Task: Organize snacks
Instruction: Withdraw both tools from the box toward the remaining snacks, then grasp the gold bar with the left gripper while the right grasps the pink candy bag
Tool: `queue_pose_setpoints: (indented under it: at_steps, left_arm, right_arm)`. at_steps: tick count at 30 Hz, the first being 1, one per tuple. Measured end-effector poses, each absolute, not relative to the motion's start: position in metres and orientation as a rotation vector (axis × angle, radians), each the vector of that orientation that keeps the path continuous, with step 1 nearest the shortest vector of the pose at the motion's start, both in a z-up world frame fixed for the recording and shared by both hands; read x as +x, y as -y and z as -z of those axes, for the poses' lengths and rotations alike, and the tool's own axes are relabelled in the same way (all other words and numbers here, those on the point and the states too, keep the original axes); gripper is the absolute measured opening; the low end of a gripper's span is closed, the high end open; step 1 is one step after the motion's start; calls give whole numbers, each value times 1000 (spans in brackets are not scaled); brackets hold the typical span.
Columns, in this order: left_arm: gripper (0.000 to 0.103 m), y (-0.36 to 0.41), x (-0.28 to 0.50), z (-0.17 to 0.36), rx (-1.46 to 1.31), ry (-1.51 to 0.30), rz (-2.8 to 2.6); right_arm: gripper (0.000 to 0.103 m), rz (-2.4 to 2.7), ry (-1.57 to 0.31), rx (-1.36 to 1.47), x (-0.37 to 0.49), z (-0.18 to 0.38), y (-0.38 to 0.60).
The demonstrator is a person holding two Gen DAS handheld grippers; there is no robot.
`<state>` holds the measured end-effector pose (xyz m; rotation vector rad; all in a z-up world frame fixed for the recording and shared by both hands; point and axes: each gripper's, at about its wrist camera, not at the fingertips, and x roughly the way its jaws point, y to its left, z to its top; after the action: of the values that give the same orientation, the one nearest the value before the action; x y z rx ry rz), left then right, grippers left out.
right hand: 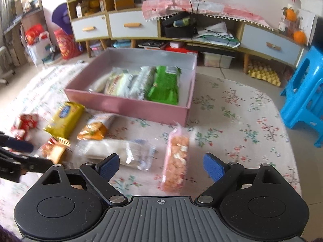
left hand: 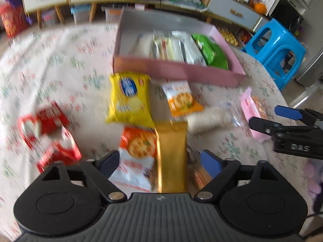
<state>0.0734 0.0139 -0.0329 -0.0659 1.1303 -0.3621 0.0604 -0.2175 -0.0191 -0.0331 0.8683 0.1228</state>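
While both views are blurred, we can confirm the main layout on the floral-clothed tabletop [right hand: 232, 109]. We find a shallow pink box [right hand: 129, 109] at the far side, holding a row of packets lying side by side, with a green packet [right hand: 164, 86] at the right end of the row. We note loose snacks on the cloth near the box's front wall: a yellow packet [left hand: 129, 98], an orange-and-white cracker packet [left hand: 181, 100] just to its right, a clear pack of pale crackers [left hand: 210, 119], and a pink-edged pack of orange pieces [right hand: 176, 157] further right. Red packets [left hand: 46, 129] lie well apart at the left. We see the left gripper [left hand: 159, 161] with its blue pads standing apart on either side of a gold packet [left hand: 171, 157]; neither pad presses on it, and a second orange cracker packet [left hand: 137, 147] lies touching the gold one on its left. We see the right gripper [right hand: 161, 165] with its pads spread wide, the pink-edged pack lying on the cloth between them and touched by neither. We record that each gripper shows at the edge of the other's view, the two being near one another. Beyond the tabletop stand a low cabinet with drawers [right hand: 133, 26] and a blue plastic stool [right hand: 304, 100] at the right.
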Motion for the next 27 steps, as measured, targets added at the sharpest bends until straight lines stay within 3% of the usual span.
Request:
queue_pose_setpoints:
  at_steps: [6,10,27]
  left_arm:
    - [64,-11,71,36,-116,-1154,397]
    - [63,-11,71,37,-107,-1149,400]
    - [40,-17,76,38,-135,-1155,427]
  right_arm:
    - [92,-82,-909,-56,67,32,221]
    - [92,-67,-934,-48,71,38,222]
    - [89,-24,-920,102,74,32,242]
